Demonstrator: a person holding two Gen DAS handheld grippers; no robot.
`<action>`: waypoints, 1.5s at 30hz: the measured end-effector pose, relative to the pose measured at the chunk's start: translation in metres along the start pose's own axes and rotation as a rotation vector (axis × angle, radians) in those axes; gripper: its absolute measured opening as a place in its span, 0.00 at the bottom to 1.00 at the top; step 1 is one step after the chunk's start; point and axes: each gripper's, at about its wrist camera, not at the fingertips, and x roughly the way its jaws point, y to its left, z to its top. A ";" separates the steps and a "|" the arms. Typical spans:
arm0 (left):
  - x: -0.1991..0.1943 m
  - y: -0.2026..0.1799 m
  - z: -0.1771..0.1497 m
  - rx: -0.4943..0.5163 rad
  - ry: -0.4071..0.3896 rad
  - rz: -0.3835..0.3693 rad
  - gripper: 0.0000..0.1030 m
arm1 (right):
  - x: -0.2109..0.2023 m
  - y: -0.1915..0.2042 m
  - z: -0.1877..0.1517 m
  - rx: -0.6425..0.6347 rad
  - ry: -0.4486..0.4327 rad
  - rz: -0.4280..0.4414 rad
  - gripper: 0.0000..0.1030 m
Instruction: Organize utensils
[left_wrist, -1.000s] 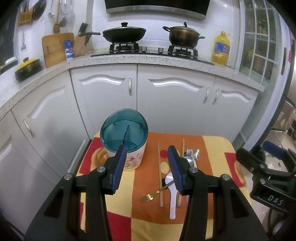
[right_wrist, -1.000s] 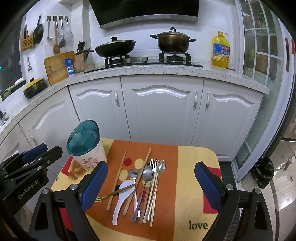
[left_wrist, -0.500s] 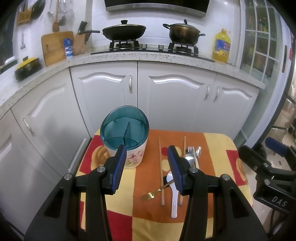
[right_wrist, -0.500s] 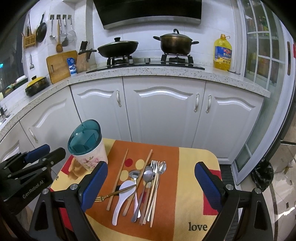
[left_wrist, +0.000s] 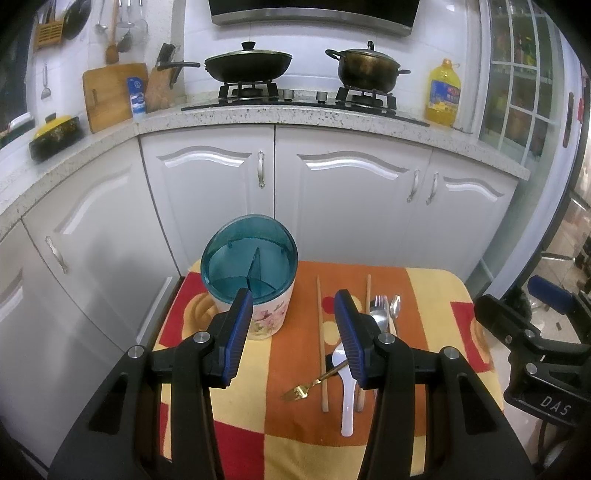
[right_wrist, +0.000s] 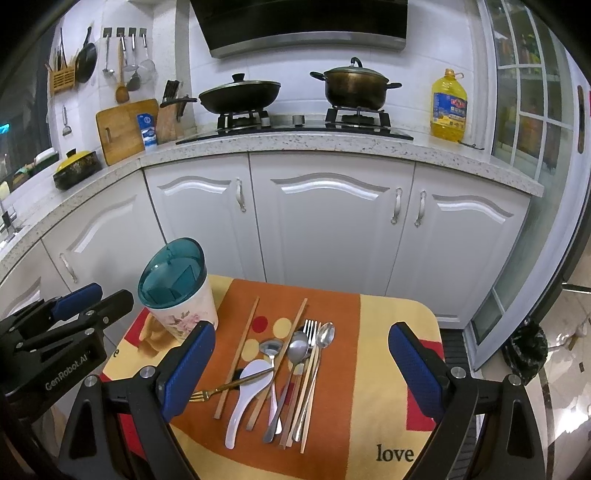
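Floral utensil holder (right_wrist: 184, 310), teal divided top, possibly lidded, cutlery (right_wrist: 295, 369) beside

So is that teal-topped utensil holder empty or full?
Empty: the utensil holder shows bare teal compartments, and the cutlery lies on the cloth.

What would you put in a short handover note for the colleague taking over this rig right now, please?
Left gripper: open, empty, hovering near the utensil holder.
Right gripper: open wide, empty, above the utensils.
The holder stands upright at the table's left rear, teal lid on.
Chopsticks, white spoon, gold fork, metal spoons and silver fork lie loose on the cloth.
Done: nothing sorted.
Left: everything goes into the holder.
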 end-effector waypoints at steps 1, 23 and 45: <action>-0.001 0.000 0.001 0.000 -0.010 0.003 0.44 | -0.001 0.000 0.002 -0.002 -0.006 -0.001 0.92; 0.005 0.002 -0.002 -0.015 0.006 -0.007 0.44 | 0.002 0.004 -0.001 -0.030 0.003 -0.015 0.92; 0.021 0.004 -0.012 -0.033 0.077 -0.055 0.44 | 0.018 -0.014 -0.007 -0.001 0.042 -0.025 0.92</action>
